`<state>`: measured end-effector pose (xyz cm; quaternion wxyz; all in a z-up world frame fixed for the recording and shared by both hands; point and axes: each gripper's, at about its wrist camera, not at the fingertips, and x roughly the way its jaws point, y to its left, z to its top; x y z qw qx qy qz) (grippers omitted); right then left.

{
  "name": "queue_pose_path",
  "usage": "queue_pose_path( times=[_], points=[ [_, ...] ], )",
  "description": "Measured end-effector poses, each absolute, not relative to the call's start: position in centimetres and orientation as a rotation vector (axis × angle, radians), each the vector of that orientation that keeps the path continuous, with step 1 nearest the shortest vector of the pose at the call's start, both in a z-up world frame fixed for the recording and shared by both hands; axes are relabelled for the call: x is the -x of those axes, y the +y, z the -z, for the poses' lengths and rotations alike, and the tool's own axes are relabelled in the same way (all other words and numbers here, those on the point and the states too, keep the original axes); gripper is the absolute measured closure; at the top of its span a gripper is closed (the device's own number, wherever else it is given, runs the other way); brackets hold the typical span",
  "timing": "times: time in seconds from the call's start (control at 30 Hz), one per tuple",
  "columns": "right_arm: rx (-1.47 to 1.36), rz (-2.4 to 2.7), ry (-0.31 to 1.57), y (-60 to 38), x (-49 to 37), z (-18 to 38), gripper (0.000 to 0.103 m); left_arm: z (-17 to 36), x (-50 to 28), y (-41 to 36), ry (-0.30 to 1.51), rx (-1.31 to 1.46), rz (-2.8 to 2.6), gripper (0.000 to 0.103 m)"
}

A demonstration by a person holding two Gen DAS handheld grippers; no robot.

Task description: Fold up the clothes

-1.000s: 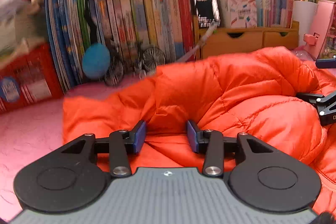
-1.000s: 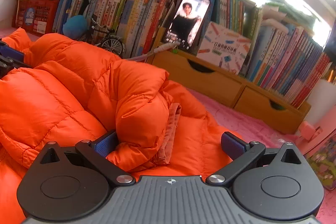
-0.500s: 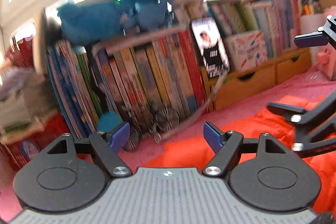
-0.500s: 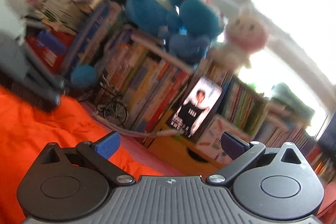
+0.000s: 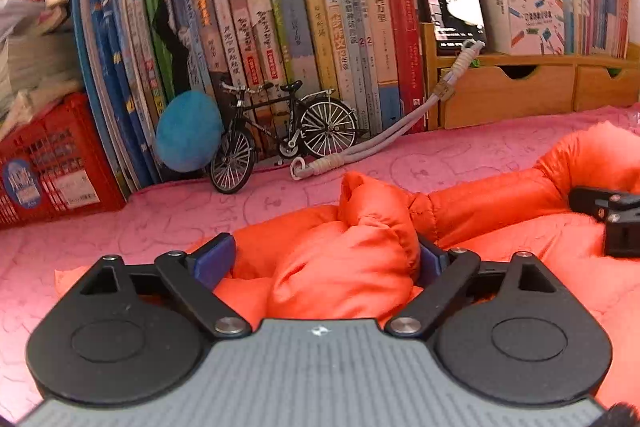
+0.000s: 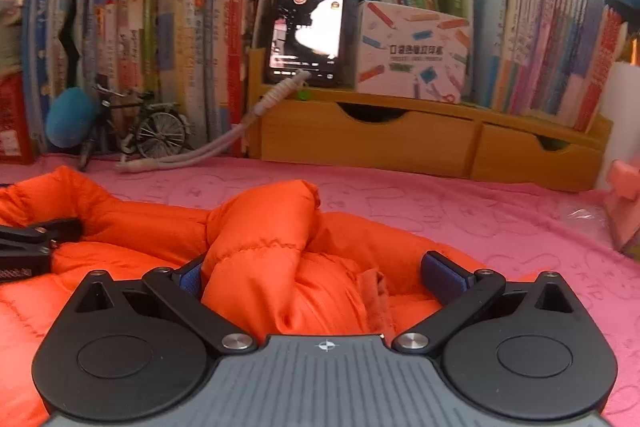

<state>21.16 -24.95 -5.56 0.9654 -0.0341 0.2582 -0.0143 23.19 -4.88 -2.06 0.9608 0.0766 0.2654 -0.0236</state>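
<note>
The orange puffer jacket point(image 5: 460, 227) is lying bunched on the pink cloth point(image 5: 120, 227), in front of the row of books point(image 5: 280, 27), and both tools are sitting right over it. The left gripper point(image 5: 324, 259) is standing with its jaws wide apart; they have just been opening, and a puffy fold of the jacket is bulging up between them. The blue pad on one side is showing clear of the fabric, so it is not looking like a squeeze, though the other pad is half buried behind the bulge.

Over in the right wrist view, the right gripper point(image 6: 316, 279) is likewise spread wide, with a rolled hump of the jacket rising between its fingers point(image 6: 444, 277). One finger is standing well clear of the cloth; the other is touching or nearly touching the hump, and it is hard to tell which. Each tool is poking into the edge of the other's view, so the two are working close together.

As for progress, the jacket is looking gathered into a lump rather than a flat, squared packet. Folds are there, but they are loose and puffing up. The reading here is that the fold is partly made, with flattening and tidying left to do.
</note>
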Motion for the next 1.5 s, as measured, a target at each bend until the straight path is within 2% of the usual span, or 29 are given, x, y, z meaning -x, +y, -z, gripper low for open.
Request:
queue_pose_path(
  times=[0.53, 0.57, 0.6, 0.67, 0.73, 0.87, 0.97, 1.07, 1.13, 1.2, 1.3, 1.5],
  points=[
    [0.051, 0.381, 0.567, -26.1, -21.6, 5.8, 0.0, 1.9, -23.4, -1.0, 0.549, 0.06, -0.124, 0.011],
    [0.036, 0.373, 0.563, -26.3, -21.5, 5.8, 0.0, 1.7, -23.3, -0.8, 0.551, 0.061, -0.131, 0.011],
    [0.021, 0.364, 0.558, -26.5, -21.4, 5.7, 0.0, 1.4, -23.0, -0.6, 0.54, 0.064, -0.131, 0.016],
    [-0.032, 0.302, 0.518, -27.5, -20.5, 4.8, 0.0, 0.0, -21.8, 0.1, 0.47, 0.079, -0.107, 0.023],
    [-0.041, 0.246, 0.426, -28.6, -18.8, 2.9, 0.0, -2.3, -21.2, 0.6, 0.408, 0.088, -0.071, 0.023],
    [-0.045, 0.076, 0.28, -28.4, -18.1, -3.0, 0.0, -6.2, -23.1, -1.1, 0.431, 0.119, 0.05, 0.021],
    [-0.247, -0.136, 0.387, -27.6, -21.0, -4.6, 0.0, -6.1, -24.1, -2.8, 0.482, 0.163, 0.093, 0.021],
    [-0.383, -0.231, 0.506, -26.4, -23.6, -2.2, 0.0, -3.8, -24.4, -4.4, 0.544, 0.164, 0.077, 0.021],
    [-0.348, -0.173, 0.562, -25.6, -24.2, 0.6, 0.0, -1.3, -24.6, -5.0, 0.595, 0.109, 0.038, 0.021],
    [-0.23, -0.089, 0.604, -25.0, -24.0, 3.3, 0.0, 1.1, -24.9, -5.1, 0.613, 0.038, 0.016, 0.006],
    [-0.146, -0.048, 0.603, -25.1, -23.1, 5.5, 0.0, 2.1, -24.7, -5.1, 0.589, 0.01, 0.011, 0.005],
    [-0.063, 0.041, 0.59, -24.1, -22.8, 5.5, 0.0, 2.4, -24.4, -5.2, 0.567, -0.017, -0.036, 0.005]
  ],
)
